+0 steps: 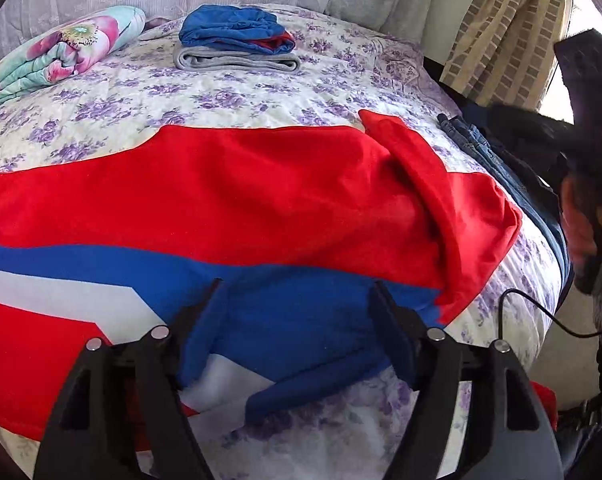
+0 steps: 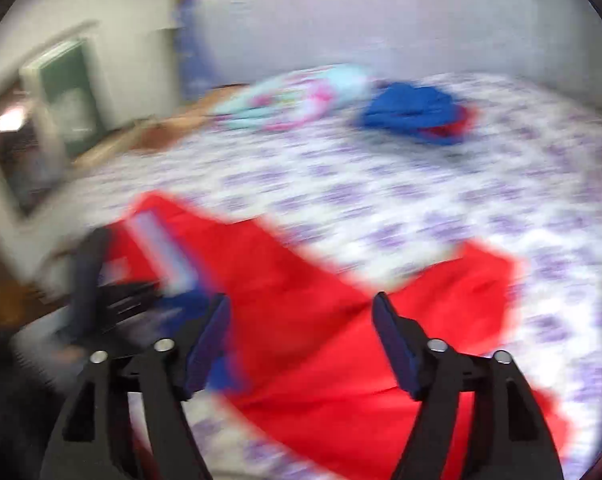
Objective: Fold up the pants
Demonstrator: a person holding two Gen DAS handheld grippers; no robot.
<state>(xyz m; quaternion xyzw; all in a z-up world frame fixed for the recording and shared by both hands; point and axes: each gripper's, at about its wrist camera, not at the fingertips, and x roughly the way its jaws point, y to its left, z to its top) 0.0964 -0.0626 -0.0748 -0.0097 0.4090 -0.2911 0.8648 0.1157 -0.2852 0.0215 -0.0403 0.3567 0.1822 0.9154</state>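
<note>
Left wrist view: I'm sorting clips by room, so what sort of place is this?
Most likely a bedroom: a bed under a floral bedspread, a rolled quilt, and a curtain beside it.

Right gripper (image 2: 301,312) gapes empty above red pants (image 2: 321,320).

No text, label, brand, number or sign can be read in either view. The left wrist picture is sharp yet shows only patterned and plain cloth with no lettering. The right wrist picture is too blurred for any writing to be made out.
</note>
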